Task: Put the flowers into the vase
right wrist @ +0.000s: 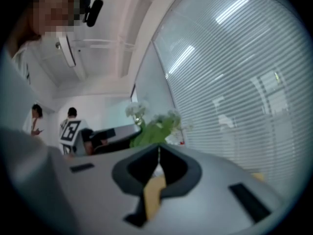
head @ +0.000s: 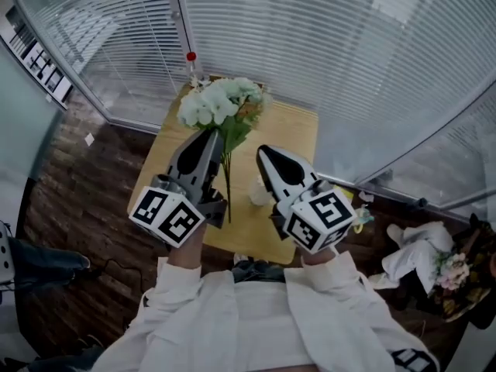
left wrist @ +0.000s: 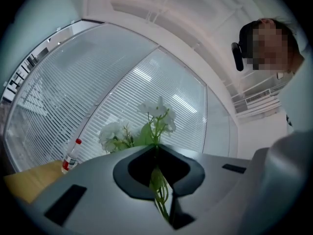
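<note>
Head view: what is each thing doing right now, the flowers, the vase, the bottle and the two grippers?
flowers: held by the stems in the left gripper.
left gripper: shut on the flowers.
right gripper: shut, holding nothing.
vase: on the table, no flowers in it yet.
bottle: standing upright, closed, at the table's far edge.

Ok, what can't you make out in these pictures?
Vase: head view, only a white part shows beside the right gripper; its mouth is hidden.
Bottle: label too small in every view.
Flowers: left gripper view, stem ends hidden by the left gripper's body.
</note>
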